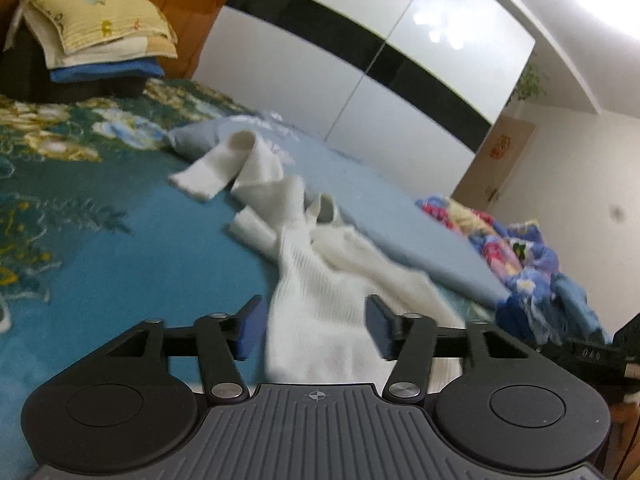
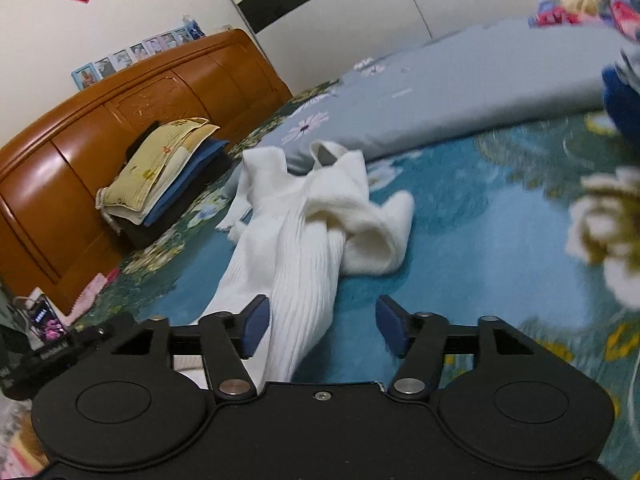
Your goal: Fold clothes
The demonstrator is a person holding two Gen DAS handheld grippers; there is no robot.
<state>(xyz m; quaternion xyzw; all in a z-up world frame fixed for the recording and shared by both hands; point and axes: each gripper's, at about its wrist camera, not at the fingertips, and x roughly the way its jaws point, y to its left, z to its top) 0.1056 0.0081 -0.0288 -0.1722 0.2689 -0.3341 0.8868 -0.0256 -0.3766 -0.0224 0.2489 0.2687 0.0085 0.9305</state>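
We find the white sweater (image 1: 320, 280) rumpled, unfolded on the bed (image 1: 120, 260); folded stack (image 1: 100, 28) behind; both hand-held grippers, left (image 1: 316, 328) and right (image 2: 322, 330), released.

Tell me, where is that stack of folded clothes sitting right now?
The stack of folded clothes sits on the bed against the wooden headboard, at the left in both wrist views, beyond the crumpled white sweater.

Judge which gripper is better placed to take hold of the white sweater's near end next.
Left, probably. The sweater runs centred between the open left gripper pads. At the right gripper, also open, the fabric lies against one pad only, with bare bedspread in the rest of the gap.
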